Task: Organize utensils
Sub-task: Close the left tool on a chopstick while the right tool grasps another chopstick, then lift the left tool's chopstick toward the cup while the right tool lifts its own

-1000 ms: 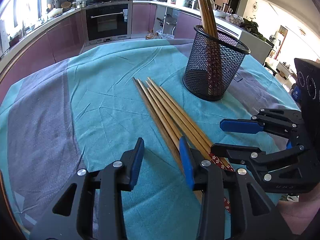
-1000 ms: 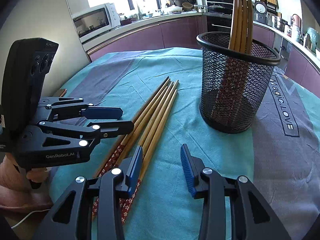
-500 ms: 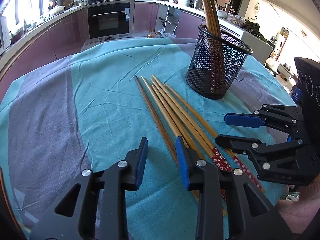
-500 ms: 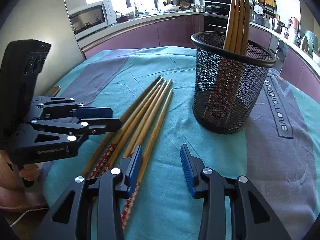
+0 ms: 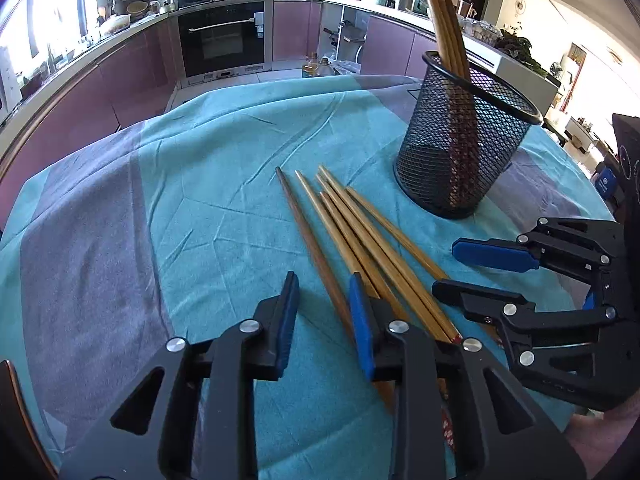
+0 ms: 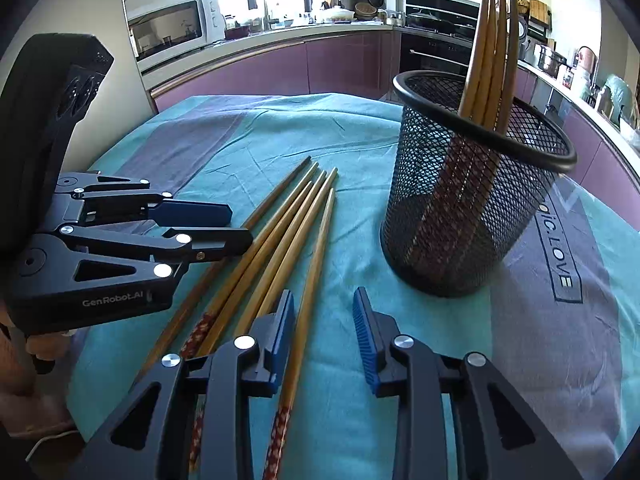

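Note:
Several wooden chopsticks [image 5: 360,232] [image 6: 288,224] lie fanned on the teal tablecloth [image 5: 224,200], their red patterned ends toward me. A black mesh cup [image 5: 460,152] [image 6: 460,208] stands upright beyond them and holds more chopsticks [image 5: 444,20] [image 6: 492,40]. My left gripper [image 5: 322,292] [image 6: 240,226] is closing; the darkest chopstick runs between its jaws, and the pads do not press it. My right gripper [image 6: 322,312] [image 5: 448,268] is closing too. The rightmost chopstick lies between its jaws, close to the left pad, with a gap still showing.
The cloth has grey bands [image 6: 560,320] with printed letters on the right. Kitchen counters, an oven [image 5: 222,36] and a microwave [image 6: 172,28] ring the table beyond its edge. A hand [image 6: 24,360] holds the left gripper's handle.
Both pairs of jaws have narrowed. The left gripper has shifted so the dark chopstick now sits between its fingers, and the right gripper has edged toward the rightmost chopstick.

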Action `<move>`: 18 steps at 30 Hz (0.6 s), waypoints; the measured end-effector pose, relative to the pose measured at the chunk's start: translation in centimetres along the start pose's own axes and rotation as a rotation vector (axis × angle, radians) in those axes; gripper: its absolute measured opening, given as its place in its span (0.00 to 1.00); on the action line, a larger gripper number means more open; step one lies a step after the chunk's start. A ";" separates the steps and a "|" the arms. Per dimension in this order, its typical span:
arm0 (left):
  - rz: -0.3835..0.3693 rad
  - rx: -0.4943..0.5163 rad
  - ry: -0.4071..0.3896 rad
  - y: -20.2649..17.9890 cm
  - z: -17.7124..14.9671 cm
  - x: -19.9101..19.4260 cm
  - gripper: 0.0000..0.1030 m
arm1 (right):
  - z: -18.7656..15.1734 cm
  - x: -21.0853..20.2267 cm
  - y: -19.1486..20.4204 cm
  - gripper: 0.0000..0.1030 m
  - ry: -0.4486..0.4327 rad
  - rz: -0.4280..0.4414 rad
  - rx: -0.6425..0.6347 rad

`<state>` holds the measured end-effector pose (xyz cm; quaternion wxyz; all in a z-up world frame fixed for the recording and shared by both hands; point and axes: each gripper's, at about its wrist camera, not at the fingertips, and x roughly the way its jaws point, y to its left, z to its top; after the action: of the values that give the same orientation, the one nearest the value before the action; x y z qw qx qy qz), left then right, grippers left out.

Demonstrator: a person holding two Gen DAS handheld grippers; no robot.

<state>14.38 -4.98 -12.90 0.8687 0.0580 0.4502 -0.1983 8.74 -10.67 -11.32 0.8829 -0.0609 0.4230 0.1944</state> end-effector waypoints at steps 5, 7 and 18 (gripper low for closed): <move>-0.004 -0.022 -0.002 0.1 0.2 0.2 0.12 | 0.1 0.0 -0.6 0.12 -0.004 0.011 0.035; -0.004 -0.040 -0.006 0.2 0.1 0.2 0.11 | 0.0 -0.1 -0.9 0.08 -0.007 0.023 0.054; -0.058 -0.090 -0.048 0.7 -1.2 -1.9 0.07 | -0.7 -1.9 -1.6 0.05 -0.052 0.095 0.092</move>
<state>12.77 -3.49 -12.08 0.8748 0.0009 0.4393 -0.2044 7.83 -12.88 -10.35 0.8854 0.0047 0.4106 0.2179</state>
